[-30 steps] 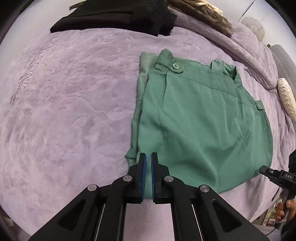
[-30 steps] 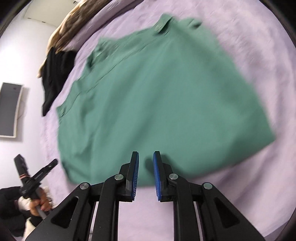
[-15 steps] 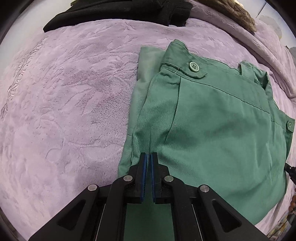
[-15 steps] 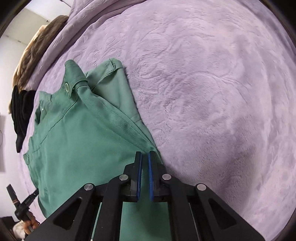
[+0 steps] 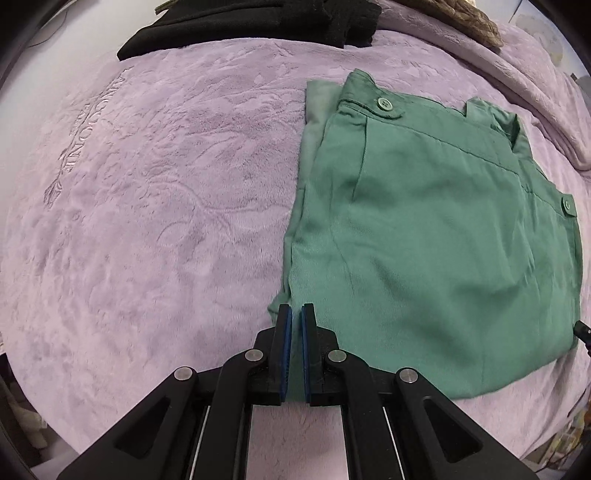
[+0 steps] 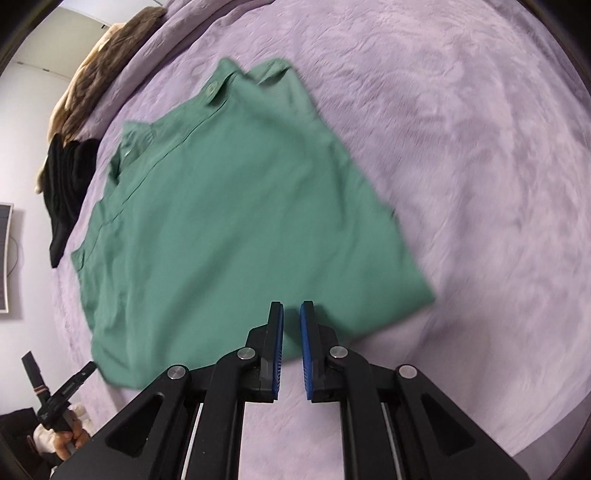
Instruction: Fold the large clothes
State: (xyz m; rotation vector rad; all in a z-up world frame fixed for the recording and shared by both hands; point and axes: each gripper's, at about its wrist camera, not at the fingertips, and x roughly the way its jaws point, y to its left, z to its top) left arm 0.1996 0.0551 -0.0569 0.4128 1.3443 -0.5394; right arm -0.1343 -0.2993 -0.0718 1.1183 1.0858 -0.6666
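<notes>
Green trousers (image 5: 436,236) lie folded into a rough square on a lilac embossed bedspread (image 5: 155,206), waistband and two buttons turned away from both cameras. In the left wrist view the left hand-held gripper (image 5: 296,314) points steeply down at the near left corner of the folded stack; its blue pads stand almost together with only a thin slit between them, and no cloth is pinched there, the fabric simply passing behind and beneath the tips. The trousers spread ahead and to the right of this hand-held gripper, a paler inner layer peeking out along their left edge.

In the right wrist view the right hand-held gripper (image 6: 291,314) hangs over the near hem of the same trousers (image 6: 236,206), close to their right corner. Its jaws show a narrow gap and have just been opening a little; nothing lies between the pads. That picture is smeared by motion, so whether the tips brush the cloth is hard to say. The bedspread (image 6: 461,155) stretches bare to the right of the tips.

Beyond the trousers, far from both hand-held grippers, sits a black garment (image 5: 258,22) and, past it, a brown furry throw (image 6: 99,62). At the lower left of the right wrist view, a hand (image 6: 72,437) grips the handle of the other device.
</notes>
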